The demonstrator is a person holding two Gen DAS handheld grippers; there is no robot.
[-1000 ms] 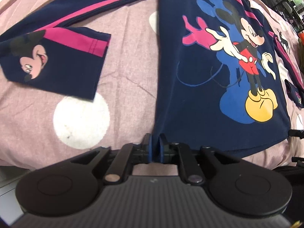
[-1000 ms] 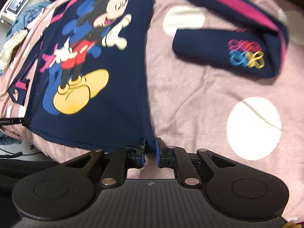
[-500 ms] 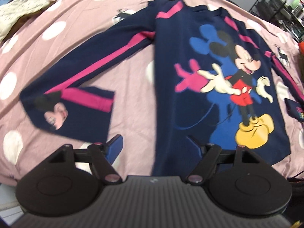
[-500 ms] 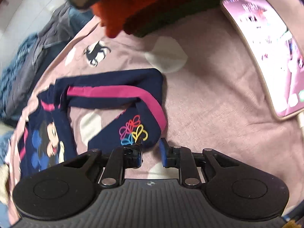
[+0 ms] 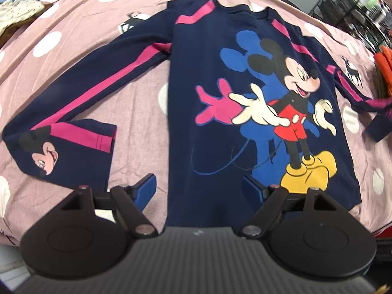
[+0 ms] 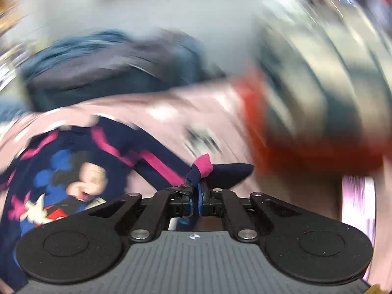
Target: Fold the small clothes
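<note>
A navy long-sleeve Mickey Mouse shirt (image 5: pixel 245 112) with pink stripes lies face up on the pink polka-dot bed cover (image 5: pixel 137 103). Its left sleeve (image 5: pixel 73 127) is bent back at the elbow, with the cuff folded over. My left gripper (image 5: pixel 198 188) is open and empty, raised above the shirt's bottom hem. In the blurred right wrist view, my right gripper (image 6: pixel 197 191) is shut on the shirt's right sleeve (image 6: pixel 201 169), pinching a bunch of navy and pink cloth. The shirt body (image 6: pixel 73 178) shows at lower left there.
A stack of folded orange and dark clothes (image 5: pixel 384 61) lies at the bed's right side, blurred in the right wrist view (image 6: pixel 306 134). A phone (image 6: pixel 357 201) lies near it. Loose clothes (image 5: pixel 19 12) sit at the far left. A black rack (image 5: pixel 348 5) stands behind the bed.
My left gripper let go of the hem, opened wide and rose. My right gripper left the hem, swung to the right sleeve and closed on it; it is moving fast now.
</note>
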